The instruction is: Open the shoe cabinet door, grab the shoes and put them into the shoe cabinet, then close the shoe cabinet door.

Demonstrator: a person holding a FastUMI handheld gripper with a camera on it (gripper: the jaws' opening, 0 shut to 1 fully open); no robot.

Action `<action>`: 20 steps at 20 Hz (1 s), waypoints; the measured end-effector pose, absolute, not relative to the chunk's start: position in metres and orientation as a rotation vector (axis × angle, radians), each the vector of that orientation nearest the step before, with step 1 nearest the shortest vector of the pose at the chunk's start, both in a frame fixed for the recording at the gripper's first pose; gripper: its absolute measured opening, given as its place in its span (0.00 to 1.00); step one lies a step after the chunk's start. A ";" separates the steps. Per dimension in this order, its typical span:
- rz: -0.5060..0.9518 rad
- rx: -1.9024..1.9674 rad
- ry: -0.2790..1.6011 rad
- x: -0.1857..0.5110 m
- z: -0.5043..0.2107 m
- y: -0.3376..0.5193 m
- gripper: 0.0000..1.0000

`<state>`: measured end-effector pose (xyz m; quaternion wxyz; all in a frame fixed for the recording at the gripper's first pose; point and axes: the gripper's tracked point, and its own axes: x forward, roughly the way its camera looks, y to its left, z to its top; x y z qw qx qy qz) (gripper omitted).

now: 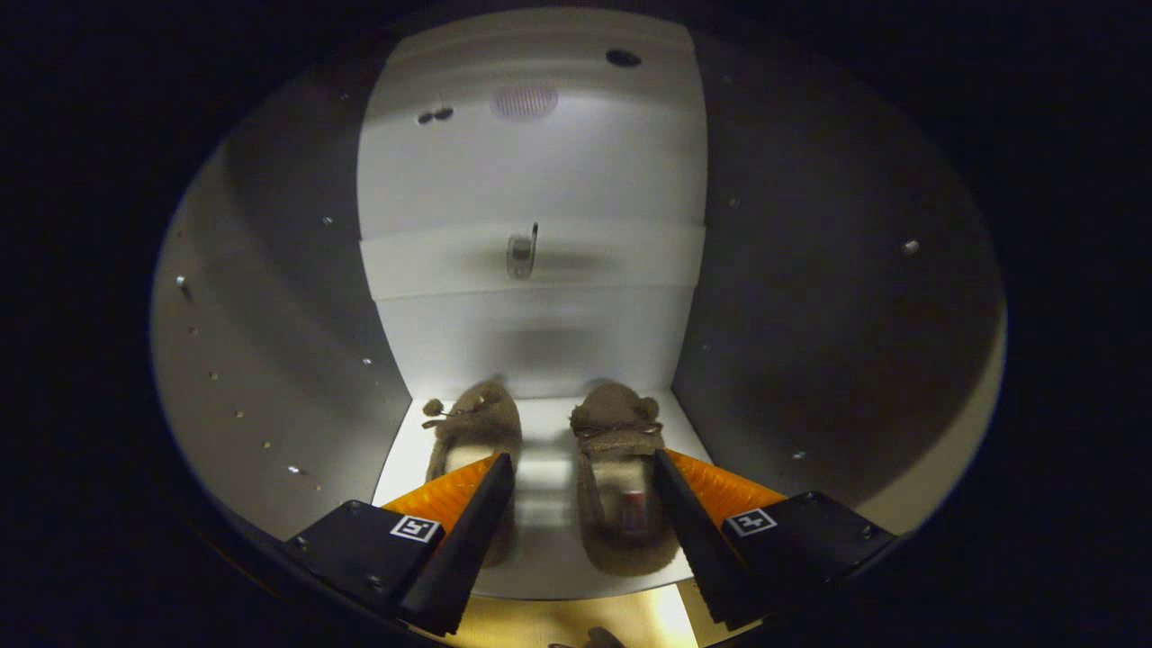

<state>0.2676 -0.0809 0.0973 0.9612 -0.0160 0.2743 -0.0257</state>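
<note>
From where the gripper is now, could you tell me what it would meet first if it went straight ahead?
Probably the right slipper, lying between the open gripper fingers; the left slipper sits beside it. Depth is uncertain.

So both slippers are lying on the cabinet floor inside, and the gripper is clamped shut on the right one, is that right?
Not quite. In the gripper view both slippers, left and right, do lie on the cabinet floor, but the gripper is open, with its fingers spread apart and pressing on neither.

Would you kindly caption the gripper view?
Open gripper hovers over two brown slippers lying inside the shoe cabinet.
</note>
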 end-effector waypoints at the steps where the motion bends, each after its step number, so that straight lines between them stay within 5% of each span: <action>1: -0.044 -0.026 0.532 0.255 0.110 -0.077 0.99; 10: 0.016 0.036 0.279 0.127 0.209 -0.062 0.99; 20: -0.078 0.048 0.110 -0.040 0.281 -0.107 0.98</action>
